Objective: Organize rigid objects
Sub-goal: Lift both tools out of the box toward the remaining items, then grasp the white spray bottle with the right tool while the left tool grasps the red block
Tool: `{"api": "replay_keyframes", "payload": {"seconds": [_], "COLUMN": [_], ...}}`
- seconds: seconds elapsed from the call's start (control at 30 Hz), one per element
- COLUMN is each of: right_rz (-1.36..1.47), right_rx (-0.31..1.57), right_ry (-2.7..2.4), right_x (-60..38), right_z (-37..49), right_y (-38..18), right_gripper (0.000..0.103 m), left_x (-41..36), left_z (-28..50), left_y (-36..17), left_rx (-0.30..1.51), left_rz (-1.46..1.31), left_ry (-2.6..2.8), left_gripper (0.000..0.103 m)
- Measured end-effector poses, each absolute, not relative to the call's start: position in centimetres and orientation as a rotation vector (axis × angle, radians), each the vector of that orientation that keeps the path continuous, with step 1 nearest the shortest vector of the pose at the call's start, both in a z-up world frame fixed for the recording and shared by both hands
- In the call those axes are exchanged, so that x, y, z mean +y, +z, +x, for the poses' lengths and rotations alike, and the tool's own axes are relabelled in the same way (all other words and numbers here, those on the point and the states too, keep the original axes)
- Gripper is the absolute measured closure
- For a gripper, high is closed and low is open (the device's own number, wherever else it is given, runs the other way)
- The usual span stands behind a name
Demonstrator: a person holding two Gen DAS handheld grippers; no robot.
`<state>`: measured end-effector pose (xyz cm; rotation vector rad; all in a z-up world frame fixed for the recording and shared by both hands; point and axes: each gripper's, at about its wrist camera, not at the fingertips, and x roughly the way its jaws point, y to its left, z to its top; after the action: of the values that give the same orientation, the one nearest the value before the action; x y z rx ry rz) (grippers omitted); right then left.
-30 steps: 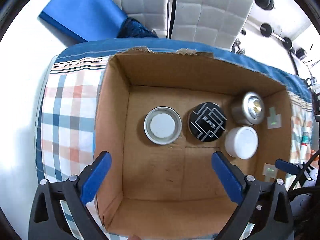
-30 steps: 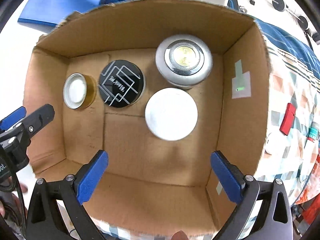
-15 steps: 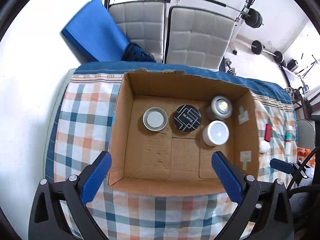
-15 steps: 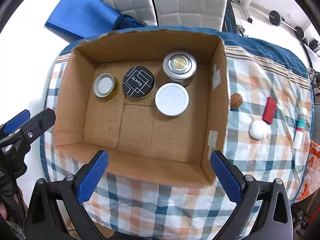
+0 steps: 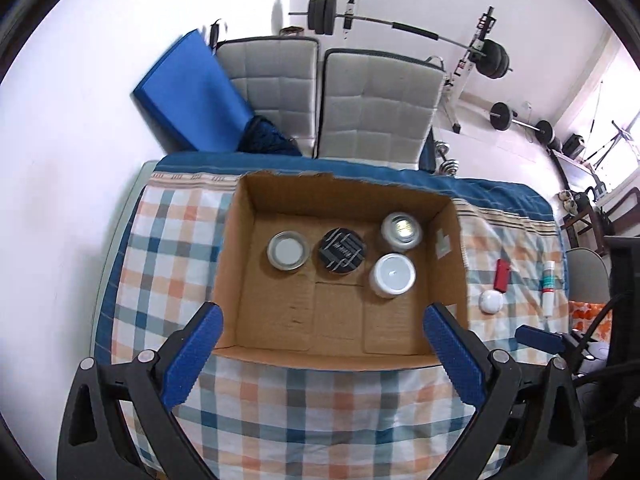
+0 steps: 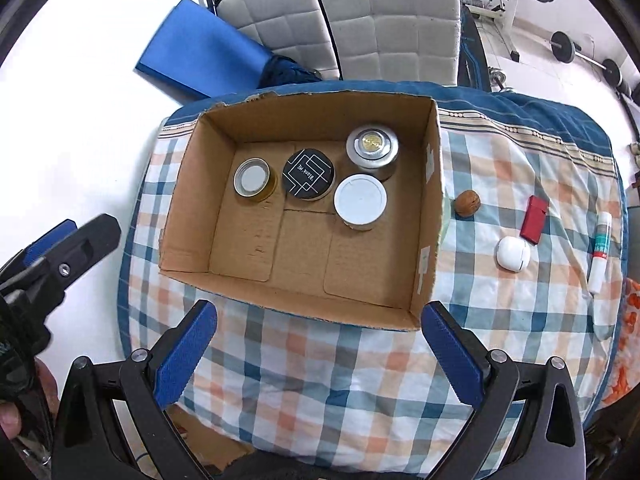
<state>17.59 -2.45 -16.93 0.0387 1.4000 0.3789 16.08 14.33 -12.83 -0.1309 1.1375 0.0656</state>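
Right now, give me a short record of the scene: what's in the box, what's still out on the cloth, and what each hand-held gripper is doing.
surface: checked cloth
container: cardboard box, open top
in box: small tin, black-lidded jar, silver can, white-lidded jar, all upright near the far wall
outside box, right side: walnut, red lighter, white case, tube
left hand-held gripper: open, holding nothing
right hand-held gripper: open, holding nothing
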Motion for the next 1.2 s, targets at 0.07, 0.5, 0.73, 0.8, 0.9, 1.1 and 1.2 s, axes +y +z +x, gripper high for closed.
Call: {"api": "replay_keyframes", "payload": {"seconds": [0.07, 0.5, 0.73, 0.8, 0.9, 1.1, 1.2], "right_rz": [0.066, 0.272, 0.366, 0.388, 0.437, 0.473, 0.479], "right_rx": [1.4, 1.423, 1.461, 1.488, 1.518, 1.576, 1.599], "right_ry": [0.37, 0.025, -0.132, -0.167, -0.194, -0.228, -0.239], "right_x": [-4.1, -27.6, -39.0, -41.3, -43.8, -46.4, -46.8], "right_z": [17.8, 22.8, 26.1, 27.1, 28.5, 30.6, 31.2], "right_y": [-16.7, -18.5, -23.7, -25.9, -29.1, -34.5, -36.9], "right_gripper": [0.0, 0.0, 0.009, 0.022, 0.029, 0.048, 0.05], "left_x": [12.4, -8.7, -17.4, -19.1, -21.2, -22.8, -23.1], "left_z": [16.7, 25.3, 29.9, 31.1, 32.3, 34.2, 34.5], "left_y": [-12.5, -17.8, -24.2, -26.4, -29.7, -36.0, -38.2], "left_rx": [1.134, 1.231, 1.319, 1.36, 1.402, 1.519, 1.564], "left_rz": [-0.121, -0.037, 0.014, 0.045, 0.088, 0.121, 0.112], "left_ry": [0.042, -0.269, -0.314, -0.306, -0.299, -0.278, -0.281], "left_gripper": [0.0, 0.0, 0.007, 0.011, 0.02, 0.049, 0.049]}}
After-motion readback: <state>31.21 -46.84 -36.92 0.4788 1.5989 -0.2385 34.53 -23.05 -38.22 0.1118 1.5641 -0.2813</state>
